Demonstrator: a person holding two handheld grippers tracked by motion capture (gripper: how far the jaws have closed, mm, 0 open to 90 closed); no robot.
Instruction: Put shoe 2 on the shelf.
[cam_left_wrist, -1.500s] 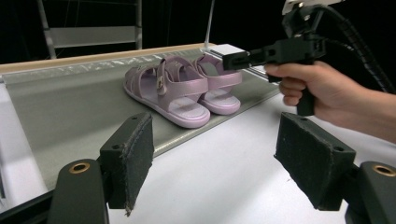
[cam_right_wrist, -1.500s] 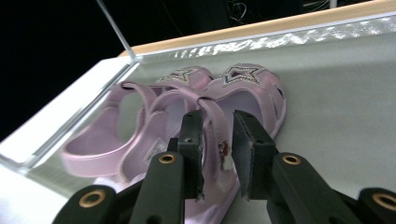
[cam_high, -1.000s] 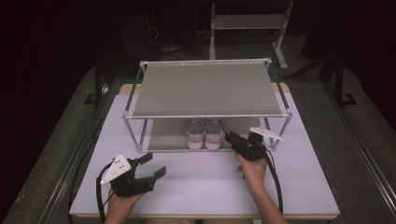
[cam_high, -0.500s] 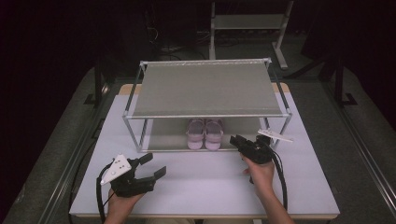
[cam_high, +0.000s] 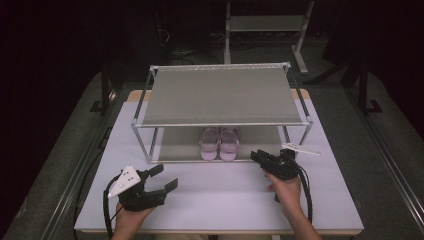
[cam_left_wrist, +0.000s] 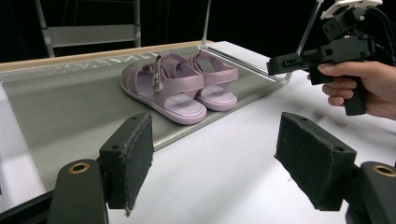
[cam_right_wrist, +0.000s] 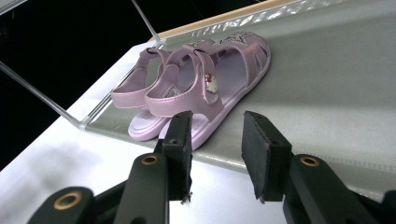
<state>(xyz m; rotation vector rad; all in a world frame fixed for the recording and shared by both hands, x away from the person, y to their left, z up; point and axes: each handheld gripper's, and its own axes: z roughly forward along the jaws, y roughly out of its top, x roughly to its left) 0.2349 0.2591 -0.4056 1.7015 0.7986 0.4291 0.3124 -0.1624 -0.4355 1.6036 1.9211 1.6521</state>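
the 2 pale pink plastic strap sandals (cam_high: 219, 144) sit side by side on the lower grey shelf of the metal-framed rack (cam_high: 222, 95). they look light and flexible (straps seem the easiest hold). left gripper (cam_high: 162, 179) wide and empty; right gripper (cam_high: 258, 157) narrowly parted, empty.

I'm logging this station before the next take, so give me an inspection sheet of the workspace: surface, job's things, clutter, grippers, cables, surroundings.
Surface: white table, bare in front of the rack.
Job's things: pink sandals, a pair side by side on the lower shelf of the two-tier rack; top shelf bare.
Clutter: nothing seen.
Grippers: left gripper open, held low over the table; right gripper partly open, empty, pointing at the sandals.
Cables: a black cable trails from the left gripper, another from the right.
Surroundings: dark room; a metal stand behind the table.
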